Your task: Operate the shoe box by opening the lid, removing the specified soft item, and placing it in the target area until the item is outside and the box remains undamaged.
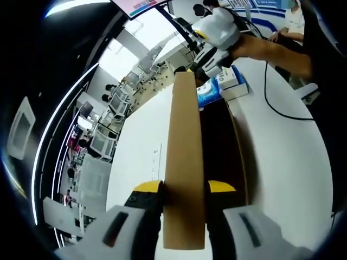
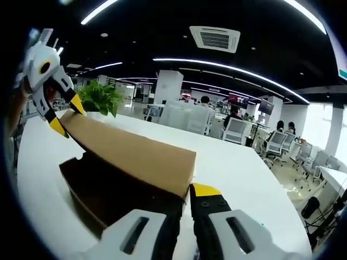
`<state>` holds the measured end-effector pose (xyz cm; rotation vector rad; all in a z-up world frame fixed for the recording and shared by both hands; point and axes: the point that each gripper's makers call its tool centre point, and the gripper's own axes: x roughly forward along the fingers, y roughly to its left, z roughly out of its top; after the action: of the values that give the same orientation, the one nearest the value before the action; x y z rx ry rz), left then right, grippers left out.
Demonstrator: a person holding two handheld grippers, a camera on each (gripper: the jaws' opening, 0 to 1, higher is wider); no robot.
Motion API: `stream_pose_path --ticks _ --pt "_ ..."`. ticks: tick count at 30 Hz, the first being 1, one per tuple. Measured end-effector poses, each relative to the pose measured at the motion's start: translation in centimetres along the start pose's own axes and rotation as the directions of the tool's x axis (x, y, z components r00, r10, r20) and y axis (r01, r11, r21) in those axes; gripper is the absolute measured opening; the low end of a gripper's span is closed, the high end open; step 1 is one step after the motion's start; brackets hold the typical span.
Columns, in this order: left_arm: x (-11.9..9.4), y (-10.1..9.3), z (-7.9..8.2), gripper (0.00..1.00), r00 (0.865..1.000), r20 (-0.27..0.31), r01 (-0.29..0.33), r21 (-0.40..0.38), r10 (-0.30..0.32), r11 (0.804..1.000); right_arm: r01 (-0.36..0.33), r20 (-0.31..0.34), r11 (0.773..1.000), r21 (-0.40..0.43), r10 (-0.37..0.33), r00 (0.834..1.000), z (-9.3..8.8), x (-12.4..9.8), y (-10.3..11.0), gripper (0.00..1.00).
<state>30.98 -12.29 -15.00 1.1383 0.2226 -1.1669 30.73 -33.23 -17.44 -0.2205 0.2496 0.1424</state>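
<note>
Both grippers clamp raised lid

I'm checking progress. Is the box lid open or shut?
Open. The lid is raised, held at each end by the left gripper and right gripper, with the box's dark inside showing.

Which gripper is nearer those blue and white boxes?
Right. The right hand-held gripper clamps the lid beside the boxes; the left hand-held gripper clamps the opposite end.

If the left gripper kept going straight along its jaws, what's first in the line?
The left gripper already pinches the raised cardboard lid. Further along the lid's edge sits the right gripper, holding the far end. Depth is hard to judge.
</note>
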Motion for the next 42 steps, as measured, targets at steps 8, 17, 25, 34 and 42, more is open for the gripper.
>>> stream_pose_path --ticks 8,17,25,34,42 --pt "-0.2 0.1 -0.3 0.31 1.000 0.003 -0.020 -0.004 0.020 1.000 -0.144 -0.025 0.983 -0.117 0.142 0.990 -0.5 -2.5 -0.5 0.18" --pt "-0.4 -0.3 -0.3 0.31 1.000 0.003 -0.029 0.024 0.029 0.999 -0.288 -0.109 0.728 -0.622 0.283 0.953 3.7 -7.1 3.8 0.41" --pt "-0.5 -0.5 -0.6 0.31 1.000 0.003 -0.031 0.033 0.031 0.999 -0.401 -0.212 0.558 -0.727 0.372 0.904 6.6 -5.6 8.4 0.41" --pt "-0.4 -0.6 -0.6 0.31 1.000 0.002 -0.031 0.052 0.031 0.998 -0.478 -0.329 0.432 -0.765 0.376 0.866 6.1 -2.4 9.2 0.37" --pt "0.0 -0.5 -1.3 0.31 0.999 -0.020 -0.037 0.076 0.039 0.996 -0.537 -0.395 0.399 -0.743 0.386 0.834 5.1 -1.9 9.7 0.28"
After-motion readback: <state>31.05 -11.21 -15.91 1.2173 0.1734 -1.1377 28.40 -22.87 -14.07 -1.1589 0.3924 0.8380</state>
